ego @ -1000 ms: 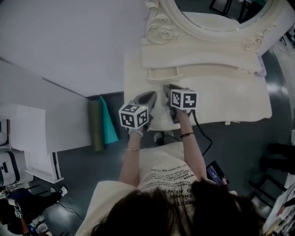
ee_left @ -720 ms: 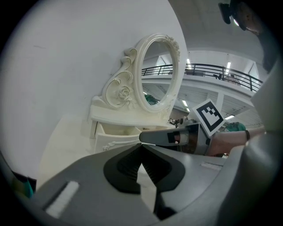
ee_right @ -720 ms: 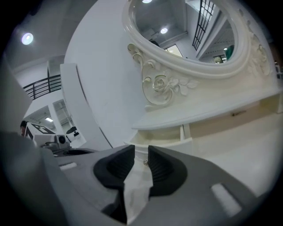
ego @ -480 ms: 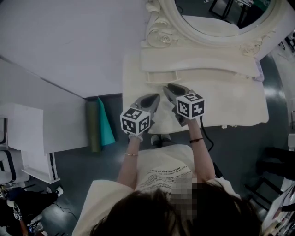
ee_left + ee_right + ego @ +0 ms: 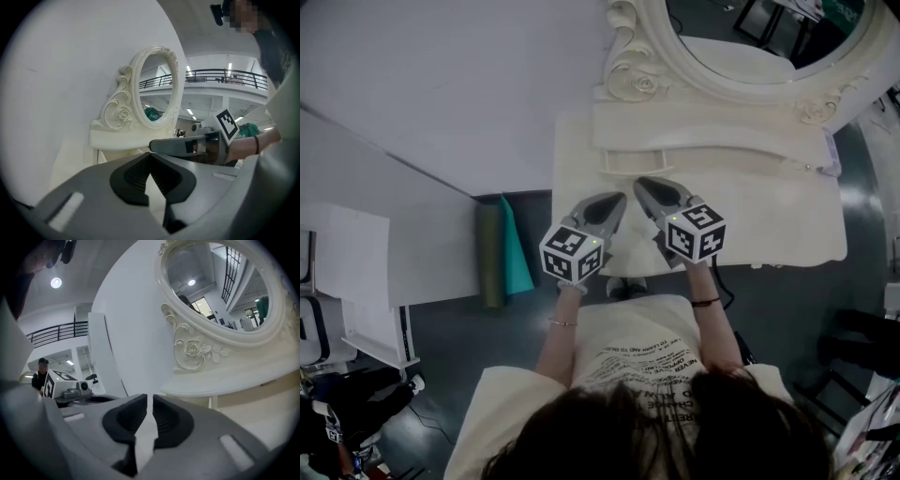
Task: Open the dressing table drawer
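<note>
The cream dressing table (image 5: 769,211) stands against the wall, with its oval carved mirror (image 5: 750,42) and a low shelf (image 5: 712,131) at the back. Its drawer front is hidden under the top in every view. Both grippers hover side by side above the front left of the top and point at the shelf. My left gripper (image 5: 614,199) (image 5: 150,155) is shut, tips touching, with nothing in it. My right gripper (image 5: 643,185) (image 5: 150,397) is closing, with a narrow gap still between the pads and nothing between them. Neither gripper touches the table.
A white wall panel (image 5: 441,84) runs along the left of the table. On the dark floor beside it stand a green roll (image 5: 493,258) and a teal sheet (image 5: 517,251). A white cabinet (image 5: 356,281) sits further left. A black cable (image 5: 724,286) hangs below my right wrist.
Both grippers have risen from the table's front edge toward the camera. The right one has rolled, and its marker cube now sits further right.
</note>
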